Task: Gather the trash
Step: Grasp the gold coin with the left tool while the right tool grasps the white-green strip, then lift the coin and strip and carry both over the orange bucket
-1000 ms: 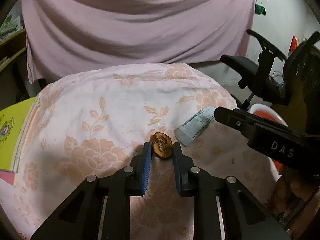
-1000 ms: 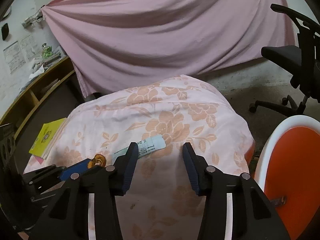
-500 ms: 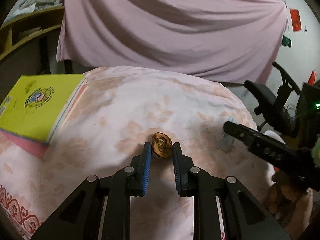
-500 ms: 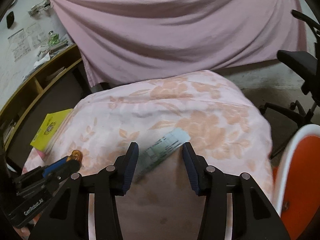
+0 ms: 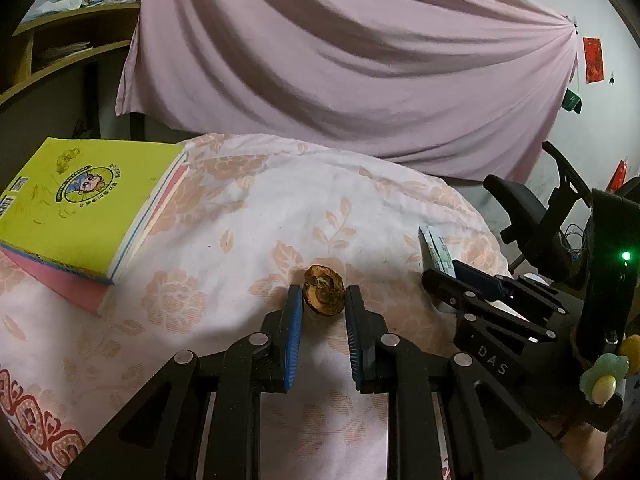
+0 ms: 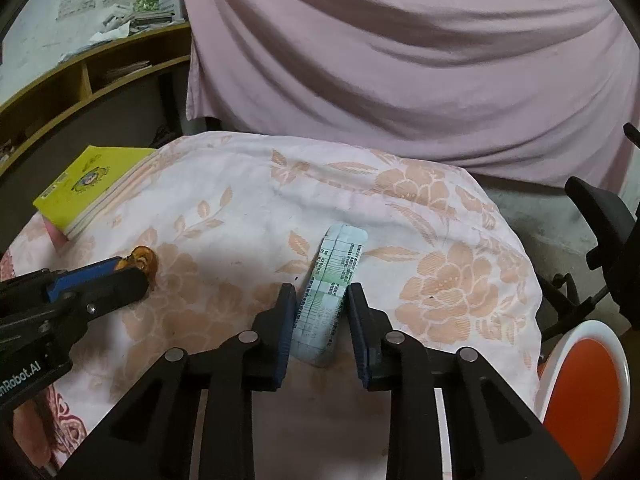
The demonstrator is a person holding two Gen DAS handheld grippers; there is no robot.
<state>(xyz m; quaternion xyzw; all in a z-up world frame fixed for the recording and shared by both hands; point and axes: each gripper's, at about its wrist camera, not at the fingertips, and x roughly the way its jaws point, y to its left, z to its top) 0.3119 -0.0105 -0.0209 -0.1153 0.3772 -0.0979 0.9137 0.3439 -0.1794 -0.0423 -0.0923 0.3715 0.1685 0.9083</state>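
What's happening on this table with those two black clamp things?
A person is clearing rubbish off a table covered with a flowered cloth, one hand-held gripper in each hand. The left gripper is shut on a small brown scrap. The right gripper is closing its fingers around a pale printed packet that lies between them. A yellow book sits untouched at the table's left.

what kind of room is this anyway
Probably a home study or spare room: a table under a floral cloth, wooden shelves cluttered with papers, a black office chair and a pink sheet hung behind.

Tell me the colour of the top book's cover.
Bright yellow-green top book, clearest in the left wrist view.
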